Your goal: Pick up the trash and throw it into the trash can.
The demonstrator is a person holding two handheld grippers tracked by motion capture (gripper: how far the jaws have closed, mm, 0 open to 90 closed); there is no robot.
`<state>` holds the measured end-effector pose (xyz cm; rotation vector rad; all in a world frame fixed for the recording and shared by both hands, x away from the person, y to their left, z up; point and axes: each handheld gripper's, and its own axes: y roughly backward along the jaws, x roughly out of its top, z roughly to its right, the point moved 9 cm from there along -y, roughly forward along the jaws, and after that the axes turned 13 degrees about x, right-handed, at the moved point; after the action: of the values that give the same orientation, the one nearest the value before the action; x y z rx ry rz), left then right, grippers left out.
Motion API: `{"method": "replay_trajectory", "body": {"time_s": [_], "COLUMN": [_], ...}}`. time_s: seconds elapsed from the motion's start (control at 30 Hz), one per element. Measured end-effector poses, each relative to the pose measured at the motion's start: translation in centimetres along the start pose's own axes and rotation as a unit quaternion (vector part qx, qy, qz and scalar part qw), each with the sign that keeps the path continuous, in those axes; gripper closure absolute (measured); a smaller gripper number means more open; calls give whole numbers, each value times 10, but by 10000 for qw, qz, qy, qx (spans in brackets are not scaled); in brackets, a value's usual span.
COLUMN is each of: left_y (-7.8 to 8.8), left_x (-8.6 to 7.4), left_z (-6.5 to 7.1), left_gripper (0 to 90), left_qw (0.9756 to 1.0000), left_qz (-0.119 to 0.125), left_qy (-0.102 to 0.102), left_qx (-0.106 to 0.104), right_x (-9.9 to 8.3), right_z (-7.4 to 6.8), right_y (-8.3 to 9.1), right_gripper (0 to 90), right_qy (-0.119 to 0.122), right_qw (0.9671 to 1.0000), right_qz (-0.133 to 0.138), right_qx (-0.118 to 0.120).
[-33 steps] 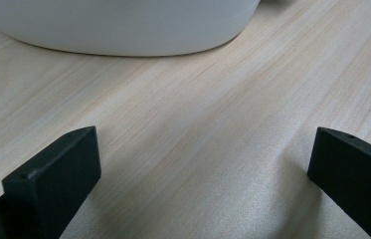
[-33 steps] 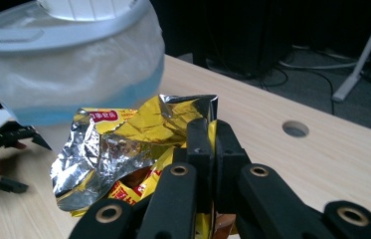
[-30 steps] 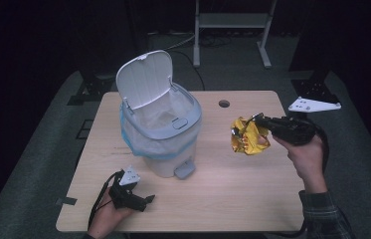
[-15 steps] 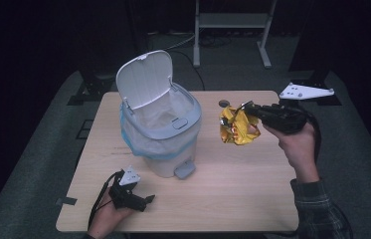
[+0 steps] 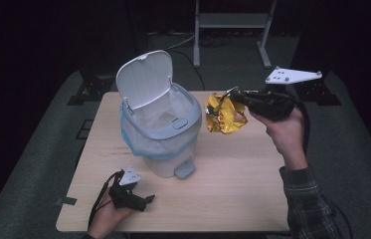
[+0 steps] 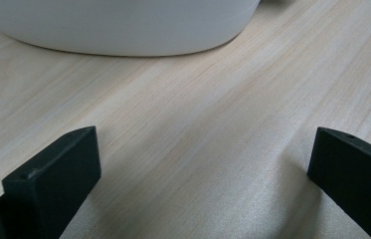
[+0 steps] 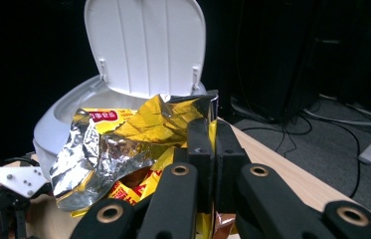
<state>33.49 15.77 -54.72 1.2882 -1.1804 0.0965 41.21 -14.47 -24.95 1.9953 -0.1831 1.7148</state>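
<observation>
- A white pedal bin [image 5: 160,134] stands on the light wooden table [image 5: 232,189], toward the table's left half, and serves as the landmark here.
- Its lid [image 5: 143,79] is swung up and back, standing nearly upright behind the opening; a bag with a blue edge [image 5: 145,147] lines the bin and folds over its rim.
- The grey foot pedal [image 5: 185,170] sticks out at the bin's base on the near side.
- The right gripper [image 5: 232,97] is held in the air just to the right of the bin, about level with its rim, by the person's right hand [image 5: 285,132].
- Its jaws are clamped tight on a crumpled yellow and silver snack wrapper [image 5: 224,114], which hangs beside the bin's right edge, not yet over the opening.
- In the right gripper view the wrapper [image 7: 128,144] spreads out ahead of the closed jaws, with the bin [image 7: 73,114] and its raised lid [image 7: 145,45] beyond it.
- The left gripper [image 5: 145,200] rests low on the table in front of the bin, near the left of the pedal, held by the left hand [image 5: 108,219].
- In the left gripper view its jaws stand wide apart with only bare table [image 6: 198,149] between them, and the bin's rounded base [image 6: 123,27] lies just ahead.
</observation>
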Motion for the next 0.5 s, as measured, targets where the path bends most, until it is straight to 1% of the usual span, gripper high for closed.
{"method": "replay_trajectory", "body": {"time_s": [0.33,0.5], "left_y": [0,0], "left_x": [0,0], "left_z": [0,0], "left_gripper": [0,0], "left_qw": [10000,10000], "left_qz": [-1,7], "left_qy": [-5,-1], "left_qx": [1,3], "right_x": [24,38], "right_z": [-11,-15], "right_y": [-20,-29], "right_gripper": [883,883], "right_qy": [150,168], "right_qw": [9997,9993], "right_qz": [74,183], "right_qx": [195,287]}}
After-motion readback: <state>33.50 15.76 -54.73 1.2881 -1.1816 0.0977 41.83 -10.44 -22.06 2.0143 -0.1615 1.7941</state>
